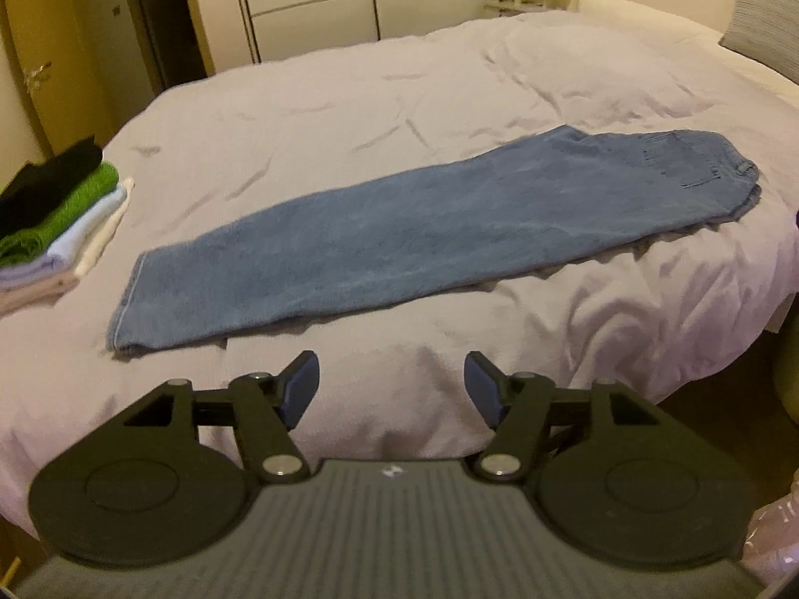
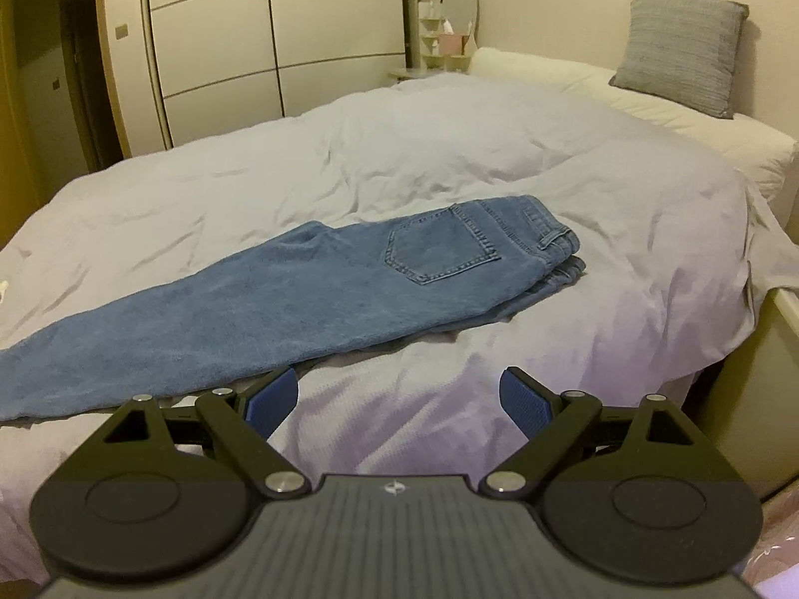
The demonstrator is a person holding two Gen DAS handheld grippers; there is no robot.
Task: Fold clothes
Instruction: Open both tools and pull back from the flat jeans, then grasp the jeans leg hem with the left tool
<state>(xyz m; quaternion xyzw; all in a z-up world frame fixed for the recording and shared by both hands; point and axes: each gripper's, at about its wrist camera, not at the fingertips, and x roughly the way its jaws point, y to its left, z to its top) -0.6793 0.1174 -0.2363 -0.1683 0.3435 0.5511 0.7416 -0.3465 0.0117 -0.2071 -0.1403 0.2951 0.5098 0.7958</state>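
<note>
A pair of blue jeans (image 1: 399, 234) lies flat on the bed, folded lengthwise with one leg over the other, hems at the left and waistband at the right. In the right wrist view the jeans (image 2: 309, 299) show a back pocket facing up. My left gripper (image 1: 392, 379) is open and empty, above the duvet just in front of the jeans' near edge. My right gripper (image 2: 399, 394) is open and empty, near the jeans' near edge, toward the waist end.
The bed has a wrinkled pale lilac duvet (image 1: 349, 115). A stack of folded clothes (image 1: 60, 214) sits at its left edge. A grey pillow (image 2: 684, 50) leans at the headboard. A wardrobe (image 2: 224, 40) stands beyond the bed.
</note>
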